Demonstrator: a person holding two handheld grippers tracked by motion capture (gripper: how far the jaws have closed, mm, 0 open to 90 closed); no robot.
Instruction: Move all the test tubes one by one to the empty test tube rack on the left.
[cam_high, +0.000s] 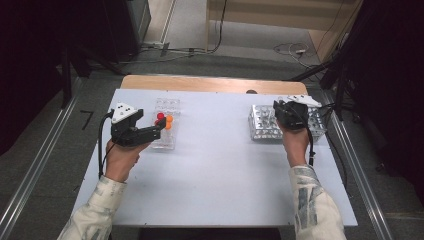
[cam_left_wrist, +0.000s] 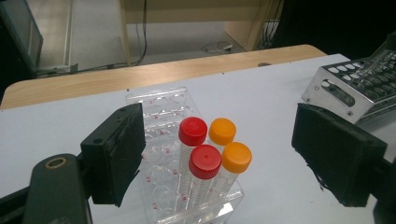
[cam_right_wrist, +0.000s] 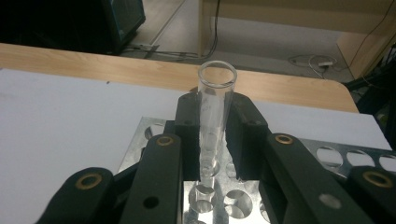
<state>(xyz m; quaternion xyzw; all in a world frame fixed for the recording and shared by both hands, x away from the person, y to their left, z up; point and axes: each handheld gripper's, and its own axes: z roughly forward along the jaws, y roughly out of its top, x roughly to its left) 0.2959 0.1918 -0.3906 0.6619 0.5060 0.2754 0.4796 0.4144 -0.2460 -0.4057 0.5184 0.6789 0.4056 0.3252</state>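
**Glass tube pinched over the metal rack, capped tubes waiting on my left**

My right gripper (cam_right_wrist: 216, 135) has its fingers (cam_right_wrist: 189, 135) closed on a clear, open-mouthed glass test tube (cam_right_wrist: 215, 107), held upright above the perforated shiny metal rack (cam_high: 262, 125) at the right side of the white worktop (cam_high: 215, 170). The pads meet the tube partway down its wall, with the rim standing above them; whether its foot already sits in a hole I cannot tell. I judge it light, stiff, slick and easily cracked, so a mid-wall hold with gentle pressure suits it, kept vertical so it does not bind in the rack.

My left gripper (cam_left_wrist: 217, 154) hangs with its fingers (cam_left_wrist: 119, 154) spread wide, gripping nothing, on either side of four capped plastic tubes standing in a clear plastic rack (cam_left_wrist: 163, 107): two with red caps (cam_left_wrist: 193, 130), two with orange caps (cam_left_wrist: 222, 131). These look light and tougher than glass; I would take one just under its cap, where the ridged cap stops it slipping. They stand close together, so neighbours could be nudged.
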